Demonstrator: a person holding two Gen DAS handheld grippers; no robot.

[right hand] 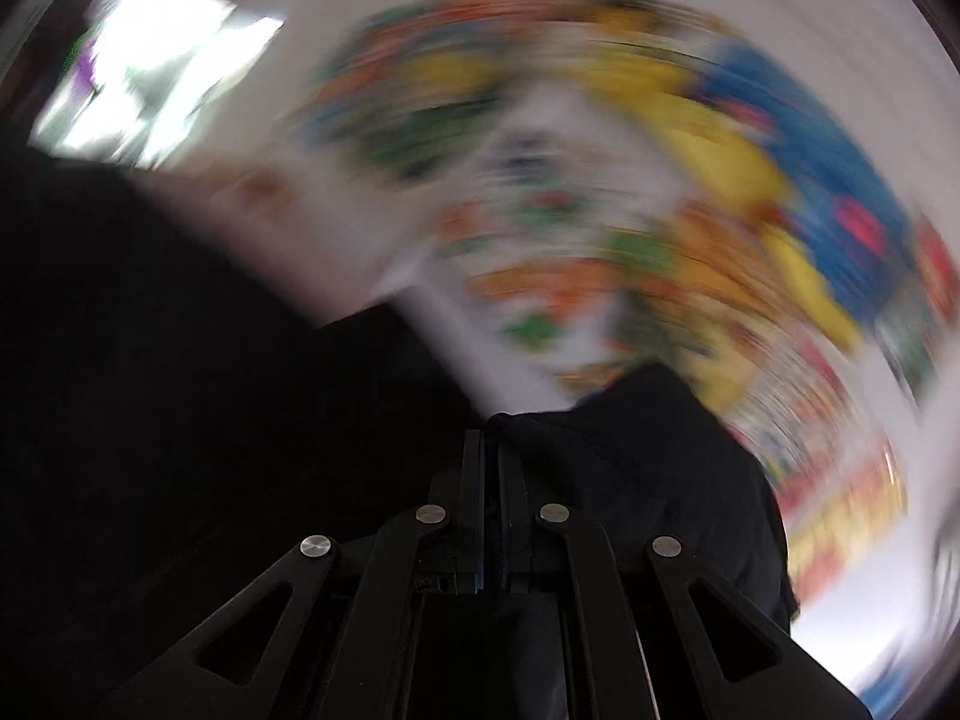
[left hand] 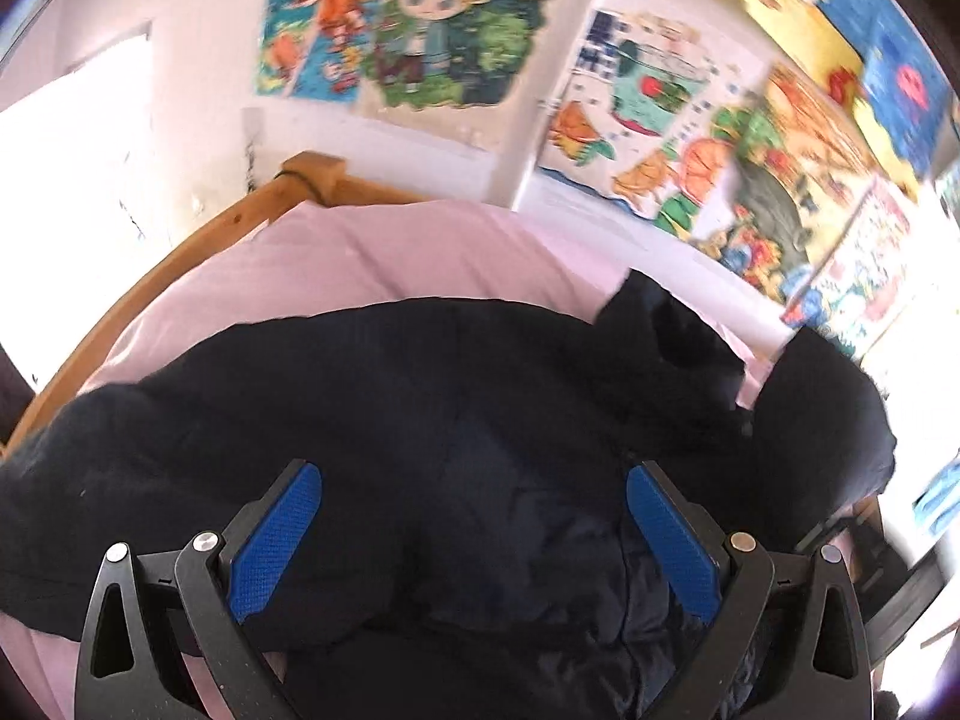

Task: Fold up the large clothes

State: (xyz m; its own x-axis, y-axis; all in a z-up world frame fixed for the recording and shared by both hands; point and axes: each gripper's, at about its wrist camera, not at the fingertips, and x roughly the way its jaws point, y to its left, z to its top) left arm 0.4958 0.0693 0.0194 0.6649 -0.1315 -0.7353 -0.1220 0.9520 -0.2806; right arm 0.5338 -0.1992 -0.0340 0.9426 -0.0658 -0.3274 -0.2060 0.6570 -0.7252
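Observation:
A large dark navy garment (left hand: 420, 420) lies spread across a bed with a pink sheet (left hand: 372, 258). My left gripper (left hand: 474, 480) is open, its blue pads (left hand: 276, 546) wide apart just above the garment's near part, holding nothing. In the right wrist view, which is heavily blurred, my right gripper (right hand: 492, 438) is shut on a fold of the same dark garment (right hand: 630, 456), which is lifted and hangs around the fingers. The raised cloth also shows at the right in the left wrist view (left hand: 822, 420).
A wooden bed frame (left hand: 198, 240) curves along the left side of the bed. The wall behind carries colourful children's drawings (left hand: 420, 24). A bright window (left hand: 72, 138) is at the left. The garment fills the left of the right wrist view (right hand: 150, 390).

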